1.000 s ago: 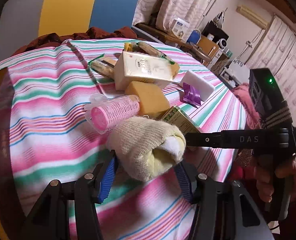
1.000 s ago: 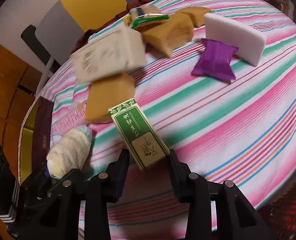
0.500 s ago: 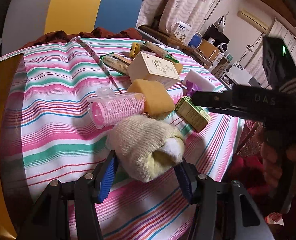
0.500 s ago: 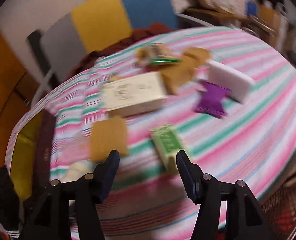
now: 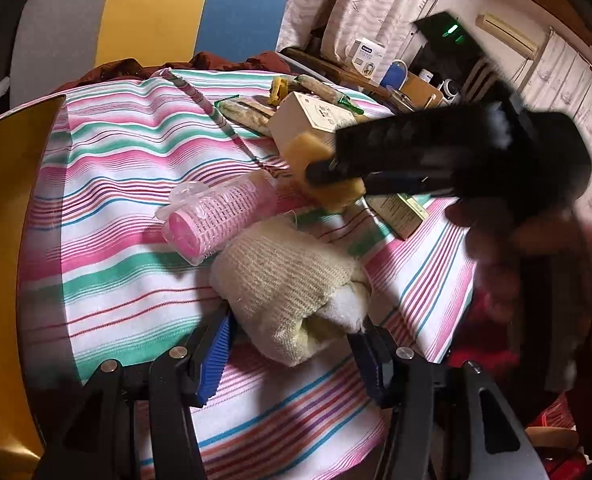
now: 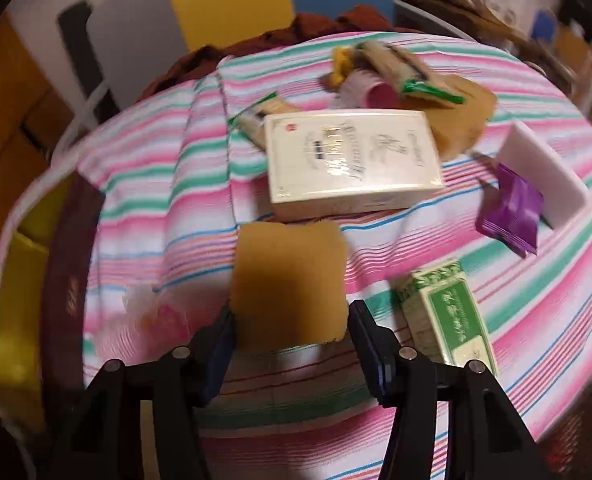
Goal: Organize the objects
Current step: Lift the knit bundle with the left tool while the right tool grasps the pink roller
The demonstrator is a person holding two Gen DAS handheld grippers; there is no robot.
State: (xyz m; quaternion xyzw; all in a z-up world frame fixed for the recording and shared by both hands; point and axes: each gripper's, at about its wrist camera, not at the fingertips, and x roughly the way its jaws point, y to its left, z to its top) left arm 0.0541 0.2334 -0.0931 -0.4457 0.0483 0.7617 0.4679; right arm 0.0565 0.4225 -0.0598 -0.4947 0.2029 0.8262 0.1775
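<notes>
My left gripper (image 5: 292,332) is shut on a rolled cream knit cloth (image 5: 288,284) just above the striped tablecloth (image 5: 128,168). A pink mesh roller (image 5: 220,212) lies just beyond it. My right gripper (image 6: 290,320) is open, its jaws on either side of a yellow-brown sponge (image 6: 288,280) that rests on the cloth; in the left wrist view the right gripper (image 5: 332,172) reaches over that sponge (image 5: 308,152). A green box (image 6: 444,312) lies to the right of the sponge.
A large cream box (image 6: 348,160) lies behind the sponge. A purple packet (image 6: 512,208) and a white block (image 6: 544,172) lie at the right. Snack packets (image 6: 400,68) sit at the back. A yellow tray (image 5: 0,240) stands at the left table edge.
My right gripper let go of the green box, opened, and swung left over to the yellow-brown sponge. My left gripper kept hold of the cloth roll and barely moved.
</notes>
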